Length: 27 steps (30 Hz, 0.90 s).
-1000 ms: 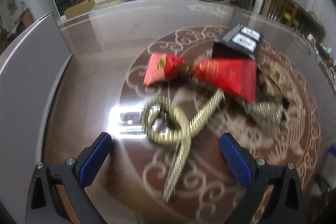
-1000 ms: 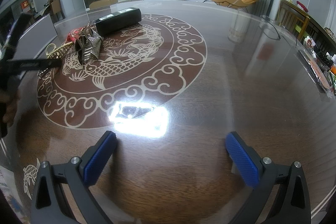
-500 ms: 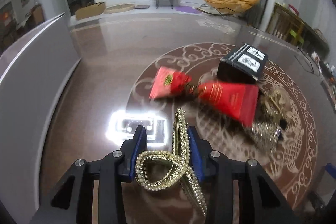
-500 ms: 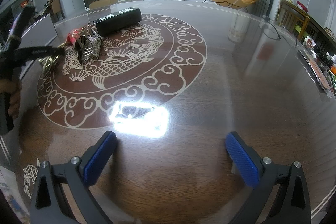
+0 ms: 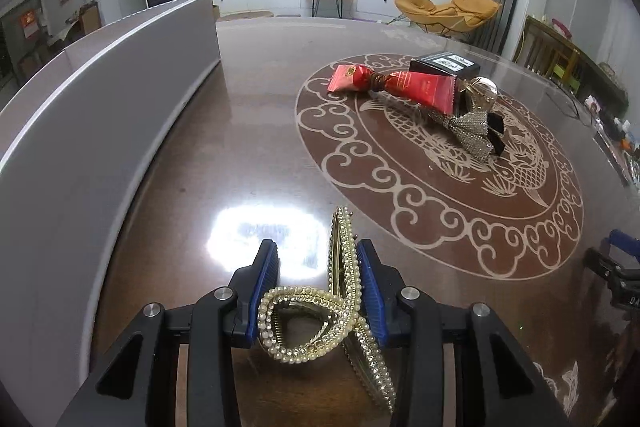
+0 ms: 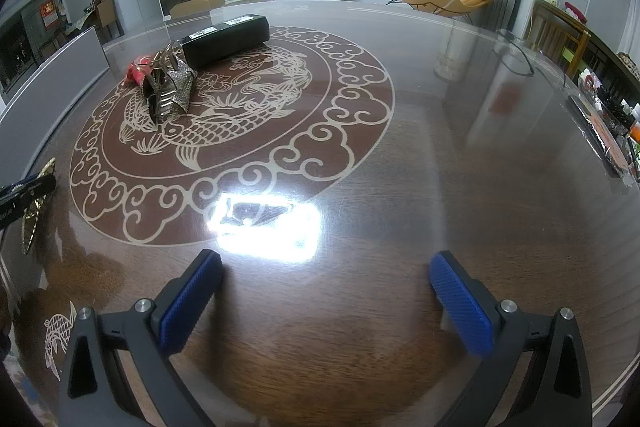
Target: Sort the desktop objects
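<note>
My left gripper (image 5: 318,259) is shut on a gold beaded ribbon-shaped hair clip (image 5: 320,311) and holds it above the dark table. It also shows at the left edge of the right wrist view (image 6: 34,215). On the round fish pattern lie a red wrapped packet (image 5: 400,85), a black box (image 5: 446,63) and a silver glitter bow clip (image 5: 472,131). The same pile shows in the right wrist view: bow clip (image 6: 170,91), black box (image 6: 226,39). My right gripper (image 6: 326,287) is open and empty above bare table.
A long grey-white panel (image 5: 100,99) runs along the table's left side. Small clutter lies at the right edge (image 6: 612,131). A bright lamp glare (image 6: 266,231) sits mid-table. My right gripper's tip shows at the right edge of the left wrist view (image 5: 616,267).
My left gripper closed on the gold hair clip, lifted it and drew back and left, away from the pile. The right gripper has not moved.
</note>
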### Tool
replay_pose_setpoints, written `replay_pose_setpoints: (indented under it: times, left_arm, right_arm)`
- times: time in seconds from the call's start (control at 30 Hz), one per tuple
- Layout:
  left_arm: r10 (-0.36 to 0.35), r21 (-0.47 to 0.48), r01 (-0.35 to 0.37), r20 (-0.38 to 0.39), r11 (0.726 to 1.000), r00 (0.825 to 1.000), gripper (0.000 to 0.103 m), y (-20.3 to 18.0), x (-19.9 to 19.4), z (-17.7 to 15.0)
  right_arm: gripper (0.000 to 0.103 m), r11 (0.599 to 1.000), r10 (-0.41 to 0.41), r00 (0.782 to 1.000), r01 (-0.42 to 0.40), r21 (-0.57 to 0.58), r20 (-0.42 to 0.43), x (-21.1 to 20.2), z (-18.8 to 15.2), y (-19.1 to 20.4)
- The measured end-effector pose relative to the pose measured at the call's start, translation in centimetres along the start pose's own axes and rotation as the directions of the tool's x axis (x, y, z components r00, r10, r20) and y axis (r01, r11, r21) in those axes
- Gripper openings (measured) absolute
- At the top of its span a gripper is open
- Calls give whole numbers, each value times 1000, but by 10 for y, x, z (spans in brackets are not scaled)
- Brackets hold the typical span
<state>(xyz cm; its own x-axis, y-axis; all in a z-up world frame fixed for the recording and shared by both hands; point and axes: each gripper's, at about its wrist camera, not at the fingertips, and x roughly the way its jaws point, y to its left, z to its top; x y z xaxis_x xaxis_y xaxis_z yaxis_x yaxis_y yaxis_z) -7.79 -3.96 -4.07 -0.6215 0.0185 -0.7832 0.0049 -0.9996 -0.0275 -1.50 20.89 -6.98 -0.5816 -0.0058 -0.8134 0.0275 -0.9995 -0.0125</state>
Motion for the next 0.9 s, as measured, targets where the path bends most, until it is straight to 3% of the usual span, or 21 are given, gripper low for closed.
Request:
replay_pose_setpoints:
  times: [0.17,0.2,0.23,0.27,0.3,0.43,0.5,0.6,0.9]
  left_arm:
    - [-15,-18,15,13,1000,1000,41,-3,4,1]
    - [-21,-20,21,13,1000,1000,45,-2,4,0]
    - [-31,-15,32,12,999,999,52,-3,5,0]
    - [-26,-4,26,3,1000,1000,73,-6,6,0]
    - [-13,5,13,-7,1000,1000,85,-9,7,1]
    - [9,60,-7,-40,998,999,89,-19,13,1]
    - [20,54,-18,-46,998,999,98,-18,13,2]
    - [16,35,-14,-57,999,998,103,-14,15,2]
    - [18,37,-16,-59,999,998,103,-13,15,1]
  right_arm:
    - [103,1000,0,1000,0,0,0,0,0,0]
    - [103,1000,0,1000,0,0,0,0,0,0]
    - [103,1000,0,1000,0,0,0,0,0,0]
    - [103,1000,0,1000,0,0,0,0,0,0]
    - [103,1000,0,1000,0,0,0,0,0,0]
    - [103,1000,0,1000,0,0,0,0,0,0]
    - [103,1000,0,1000,0,0,0,0,0,0]
    - [103,1000,0,1000,0,0,0,0,0,0]
    - [103,1000,0,1000,0,0,0,0,0,0]
